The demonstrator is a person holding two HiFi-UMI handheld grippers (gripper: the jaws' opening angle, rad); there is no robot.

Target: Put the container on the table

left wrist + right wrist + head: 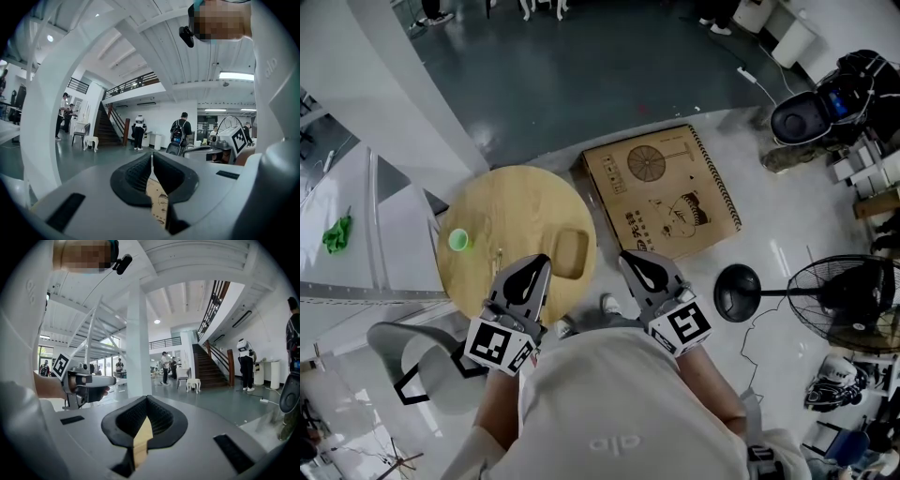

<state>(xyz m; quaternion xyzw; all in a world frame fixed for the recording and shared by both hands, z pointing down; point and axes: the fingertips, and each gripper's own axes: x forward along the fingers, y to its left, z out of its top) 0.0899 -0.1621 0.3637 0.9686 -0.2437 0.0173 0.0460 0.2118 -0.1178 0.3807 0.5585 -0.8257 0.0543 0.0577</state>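
Observation:
A round wooden table (502, 211) stands in front of me in the head view. A shallow wooden tray-like container (570, 251) lies on the table's right edge. My left gripper (541, 262) hangs near the table's front edge, just left of the container, jaws together and nothing in them. My right gripper (626, 256) is to the right of the container, off the table, also shut and empty. Both point level out into the hall in the gripper views: left gripper (151, 157), right gripper (147, 399).
A small green cup (458, 240) stands on the table's left side. A flat cardboard box (661, 192) lies on the floor to the right of the table. A floor fan (848, 300), a black round base (737, 291) and a grey chair (422, 361) stand nearby.

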